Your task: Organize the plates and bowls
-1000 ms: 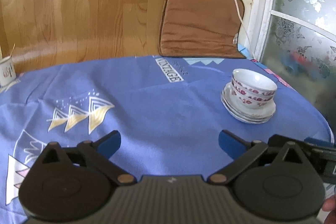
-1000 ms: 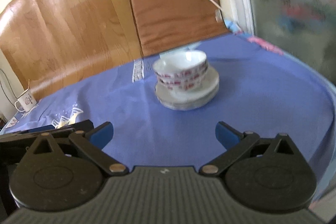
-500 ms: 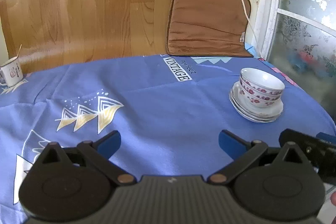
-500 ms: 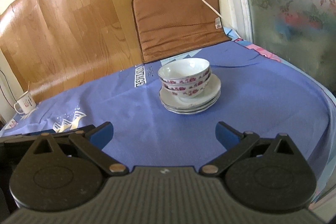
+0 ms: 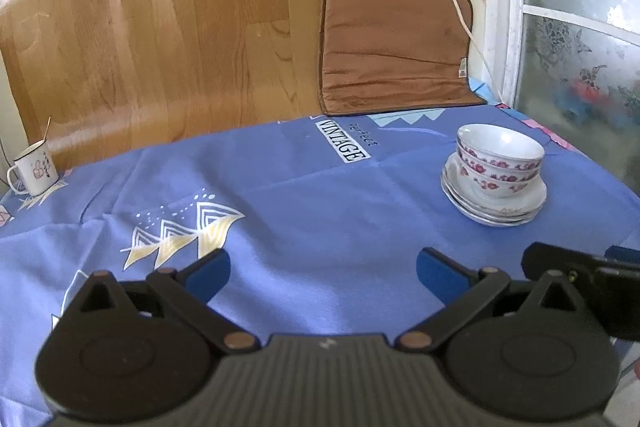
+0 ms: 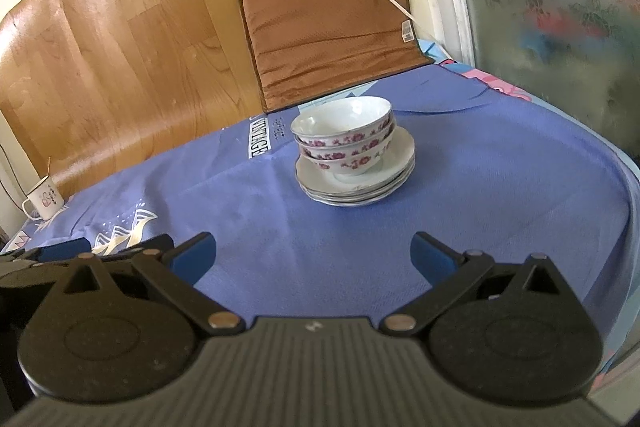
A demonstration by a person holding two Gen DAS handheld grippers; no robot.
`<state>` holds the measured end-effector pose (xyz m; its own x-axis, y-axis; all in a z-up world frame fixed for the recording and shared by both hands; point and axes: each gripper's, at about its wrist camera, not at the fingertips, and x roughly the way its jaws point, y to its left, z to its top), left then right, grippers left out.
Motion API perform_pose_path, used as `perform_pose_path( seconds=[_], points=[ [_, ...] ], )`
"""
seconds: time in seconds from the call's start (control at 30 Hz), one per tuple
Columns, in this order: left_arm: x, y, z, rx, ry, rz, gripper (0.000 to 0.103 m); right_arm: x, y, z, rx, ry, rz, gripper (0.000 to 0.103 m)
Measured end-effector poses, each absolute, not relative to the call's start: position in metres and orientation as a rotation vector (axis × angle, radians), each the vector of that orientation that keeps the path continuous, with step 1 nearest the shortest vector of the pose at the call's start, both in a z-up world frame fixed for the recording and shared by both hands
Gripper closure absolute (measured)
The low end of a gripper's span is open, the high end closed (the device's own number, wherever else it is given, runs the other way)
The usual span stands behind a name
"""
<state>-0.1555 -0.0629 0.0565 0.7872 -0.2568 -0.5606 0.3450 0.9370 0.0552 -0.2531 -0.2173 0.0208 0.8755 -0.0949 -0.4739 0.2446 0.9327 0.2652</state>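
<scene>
- Ahead of both sets of fingers, the bench [image 6: 500,187] runs out under a blue printed cloth; a brown cushion [image 6: 332,31] leans against the wall behind it, well beyond reach.
- Left gripper [image 5: 323,269]: blue-tipped fingers spread wide, nothing between them, only bare cloth. It hangs low near the bench's near edge. Judged parked, clear of the crockery.
- Right gripper [image 6: 312,253]: fingers likewise wide apart and holding nothing. Stack sits straight ahead, centred between the tips but well beyond them.
- Plates [image 6: 394,157]: several shallow white ones stacked flush, silver-edged rims aligned. Ahead and to the right of the left fingers. Widest pieces at the bottom, which reads as the reason for the order: a stable base.
- Bowls [image 6: 344,135]: three nested on top of the plates, white with a band of pink-red flowers below each rim. Nest sits slightly off the plates' centre but upright.
- Judgement: everything gathered in one pile, so sorting looks essentially done.
- Enamel mug [image 5: 34,169]: far left of the left fingers, apart from the stack, something thin standing in it.
</scene>
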Motion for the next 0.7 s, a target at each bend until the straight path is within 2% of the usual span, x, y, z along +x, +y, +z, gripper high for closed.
perform_pose_path(
  seconds=[0.7],
  points=[
    [-0.1504, -0.0557, 0.0547, 0.104, 0.623, -0.329, 0.000, -0.2515, -0.2243, 0.0161, 0.355, 0.473, -0.211, 0.000]
  ],
)
